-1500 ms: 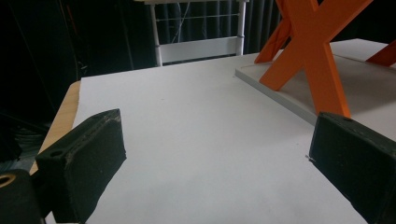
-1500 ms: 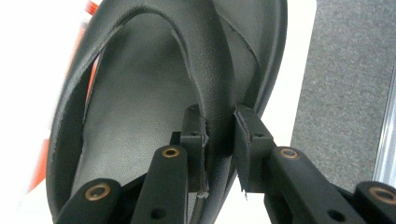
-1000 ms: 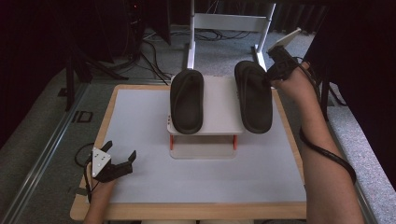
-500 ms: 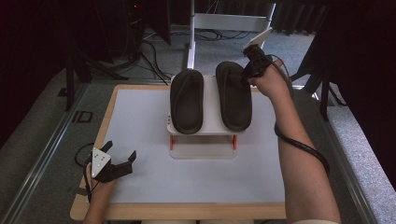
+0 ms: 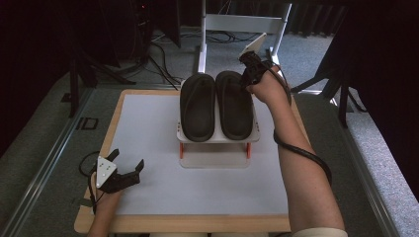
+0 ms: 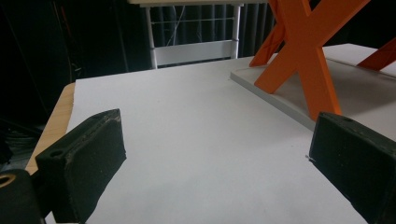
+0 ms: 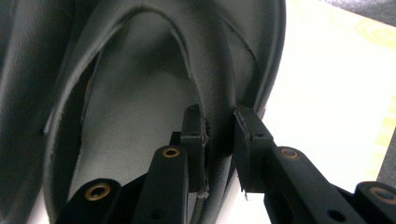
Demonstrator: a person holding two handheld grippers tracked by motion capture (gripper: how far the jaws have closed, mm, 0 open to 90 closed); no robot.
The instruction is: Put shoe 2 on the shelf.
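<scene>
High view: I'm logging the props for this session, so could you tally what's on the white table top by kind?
Black slippers: 2, the left slipper and the right slipper, whose strap the right claw pinches.
White stand with orange legs: 1.
Handheld claws: 2, counting the left claw.
Total: 5

Can't see much of the right slipper (image 7: 140,107) in the right gripper view: toe and heel are cut off by the frame past the right claw (image 7: 220,135). Beyond the left claw (image 6: 210,163), the orange stand legs (image 6: 303,60) run off the top edge.
</scene>
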